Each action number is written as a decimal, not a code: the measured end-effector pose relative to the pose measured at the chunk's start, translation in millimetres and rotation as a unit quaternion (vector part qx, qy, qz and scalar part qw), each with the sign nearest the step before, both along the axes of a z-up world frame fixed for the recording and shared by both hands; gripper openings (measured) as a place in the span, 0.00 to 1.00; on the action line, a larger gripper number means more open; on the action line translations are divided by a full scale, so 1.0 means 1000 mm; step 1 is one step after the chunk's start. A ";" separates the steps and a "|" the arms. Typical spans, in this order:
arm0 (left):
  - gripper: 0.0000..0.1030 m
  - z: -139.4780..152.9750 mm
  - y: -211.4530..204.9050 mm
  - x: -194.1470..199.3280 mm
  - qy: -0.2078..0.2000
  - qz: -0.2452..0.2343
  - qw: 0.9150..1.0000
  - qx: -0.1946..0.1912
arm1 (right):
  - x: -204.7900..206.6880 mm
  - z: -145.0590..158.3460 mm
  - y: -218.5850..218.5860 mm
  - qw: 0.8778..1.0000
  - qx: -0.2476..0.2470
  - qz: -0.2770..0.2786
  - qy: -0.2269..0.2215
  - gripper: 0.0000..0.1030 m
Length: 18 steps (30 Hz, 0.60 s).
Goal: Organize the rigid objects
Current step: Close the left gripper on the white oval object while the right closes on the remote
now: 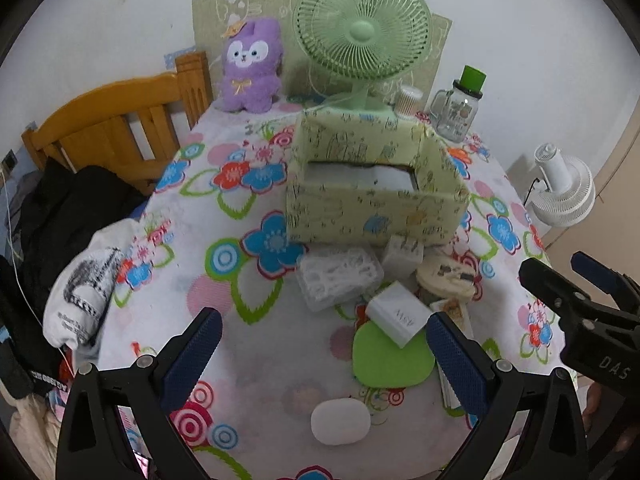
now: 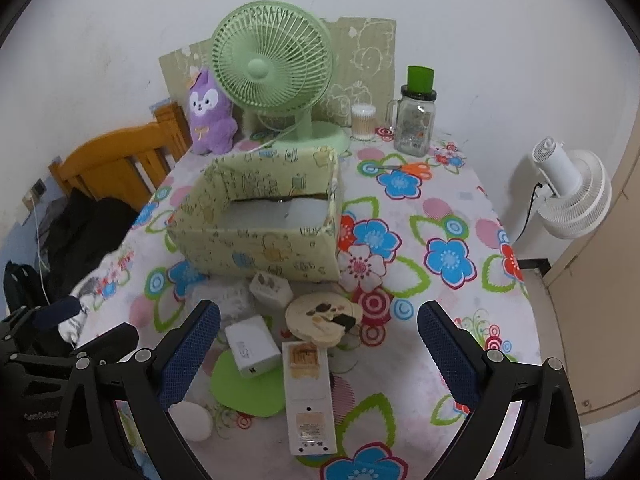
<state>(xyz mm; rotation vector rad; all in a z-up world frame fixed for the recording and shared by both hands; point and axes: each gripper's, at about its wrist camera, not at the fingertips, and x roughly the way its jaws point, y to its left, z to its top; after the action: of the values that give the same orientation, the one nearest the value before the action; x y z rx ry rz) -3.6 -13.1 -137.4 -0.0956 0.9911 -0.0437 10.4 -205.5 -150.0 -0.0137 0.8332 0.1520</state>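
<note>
A cluster of small hard things lies on the desk [image 2: 460,200] just in front of the open patterned box [image 2: 256,248]: a white charger [image 2: 251,346] resting partly on a green pad [image 2: 244,390], a wall plug [image 2: 269,288], a clear plastic case [image 1: 338,278], a round cream tin [image 2: 320,320], a long flat white remote [image 2: 308,396] and a smooth white oval case [image 1: 340,421]. All are judged light and stiff; the glossy charger and oval case may slip, so the flat opposite sides are best pinched. The remote is best taken across its narrow width. The left tool [image 1: 322,346] and right tool [image 2: 318,344] are held spread wide above the cluster, nothing pinched.
</note>
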 end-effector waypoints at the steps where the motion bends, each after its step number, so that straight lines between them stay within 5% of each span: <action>1: 1.00 -0.005 0.000 -0.002 0.001 0.000 1.000 -0.005 | 0.000 -0.005 0.001 1.000 -0.006 0.003 0.001 0.97; 18: 1.00 -0.071 -0.009 -0.017 0.043 0.006 0.999 0.000 | -0.002 -0.081 0.012 0.997 -0.041 0.038 0.050 0.95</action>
<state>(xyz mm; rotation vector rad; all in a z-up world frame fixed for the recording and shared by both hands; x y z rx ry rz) -20.7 -22.3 -208.9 -0.1041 1.0756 -0.0298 8.5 -193.9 -230.6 -0.1167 0.9389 0.1913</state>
